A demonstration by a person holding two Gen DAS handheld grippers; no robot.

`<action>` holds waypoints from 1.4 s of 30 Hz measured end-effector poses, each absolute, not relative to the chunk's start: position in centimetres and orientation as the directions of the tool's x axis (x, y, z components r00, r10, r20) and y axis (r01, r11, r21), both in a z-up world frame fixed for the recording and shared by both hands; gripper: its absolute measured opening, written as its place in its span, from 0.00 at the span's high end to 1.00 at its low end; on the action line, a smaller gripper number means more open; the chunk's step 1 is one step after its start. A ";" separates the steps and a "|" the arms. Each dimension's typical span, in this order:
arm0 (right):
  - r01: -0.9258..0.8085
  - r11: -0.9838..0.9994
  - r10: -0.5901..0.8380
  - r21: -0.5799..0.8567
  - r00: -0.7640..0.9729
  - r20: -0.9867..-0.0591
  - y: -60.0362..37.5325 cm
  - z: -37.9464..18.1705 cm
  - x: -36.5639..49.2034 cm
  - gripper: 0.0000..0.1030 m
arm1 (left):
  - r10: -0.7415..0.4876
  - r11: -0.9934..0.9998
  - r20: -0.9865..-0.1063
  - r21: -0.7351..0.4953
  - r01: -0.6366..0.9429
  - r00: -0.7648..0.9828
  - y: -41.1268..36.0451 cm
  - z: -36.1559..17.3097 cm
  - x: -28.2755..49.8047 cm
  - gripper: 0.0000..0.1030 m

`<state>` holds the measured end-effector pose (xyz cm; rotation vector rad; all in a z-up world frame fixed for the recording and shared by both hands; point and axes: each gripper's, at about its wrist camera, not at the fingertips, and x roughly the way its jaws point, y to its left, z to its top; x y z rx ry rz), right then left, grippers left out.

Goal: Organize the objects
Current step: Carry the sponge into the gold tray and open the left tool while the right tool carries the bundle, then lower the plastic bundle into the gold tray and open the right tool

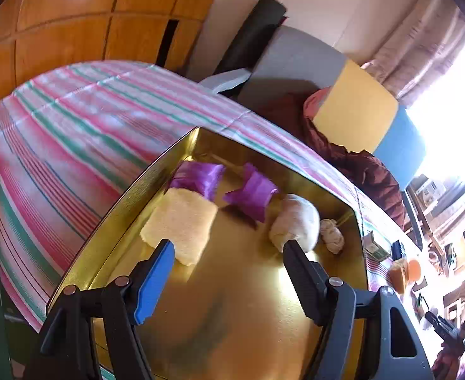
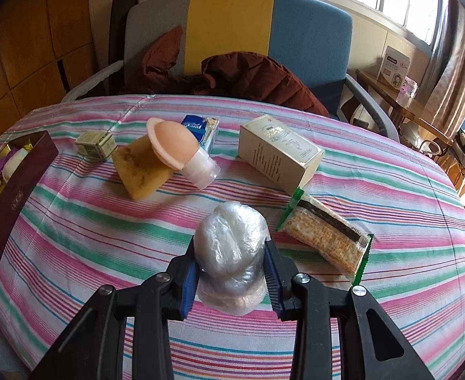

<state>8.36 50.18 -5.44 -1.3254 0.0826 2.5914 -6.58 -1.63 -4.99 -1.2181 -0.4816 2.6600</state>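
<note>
My left gripper [image 1: 229,247] is open and empty, hovering over a gold-lined box [image 1: 232,300]. The box holds two purple wrapped items [image 1: 200,175], a yellow sponge [image 1: 181,221], a pale wrapped ball [image 1: 296,221] and a small white knotted cloth [image 1: 332,232]. My right gripper [image 2: 231,247] is shut on a clear plastic-wrapped bundle [image 2: 232,247] over the striped tablecloth [image 2: 90,221]. The same box [image 2: 14,190], maroon outside, shows at the left edge of the right wrist view.
On the table lie a cracker packet [image 2: 327,237], a cream carton [image 2: 280,152], a brown sponge [image 2: 140,167] with a peach-capped bottle [image 2: 181,148] on it, a blue packet [image 2: 200,129] and a small green box [image 2: 96,144]. A chair with a maroon jacket [image 2: 238,72] stands behind.
</note>
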 end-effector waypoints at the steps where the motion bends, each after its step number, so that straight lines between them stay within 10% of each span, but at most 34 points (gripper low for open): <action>1: -0.215 -0.975 0.164 -0.047 -0.564 -0.810 49.5 -5.3 8.1 0.63 | 0.290 -0.932 -0.694 -0.362 -0.028 -0.659 -1.5 -4.7 -6.4 0.30; 15: 0.254 -0.951 -0.297 0.176 -0.592 -0.750 26.9 -1.5 0.1 0.63 | 0.242 -0.897 -0.544 -0.441 0.029 -0.803 -5.4 0.8 -4.1 0.30; 32: 0.360 -0.914 -0.340 0.188 -0.425 -0.839 10.9 -6.8 -10.9 0.62 | 0.232 -0.856 -0.527 -0.509 0.085 -0.818 -8.4 1.6 -3.8 0.30; 42: 0.289 -0.931 -0.352 0.223 -0.549 -0.758 12.9 -4.8 -10.3 0.38 | 0.242 -0.861 -0.537 -0.503 0.077 -0.808 -7.7 1.1 -3.9 0.30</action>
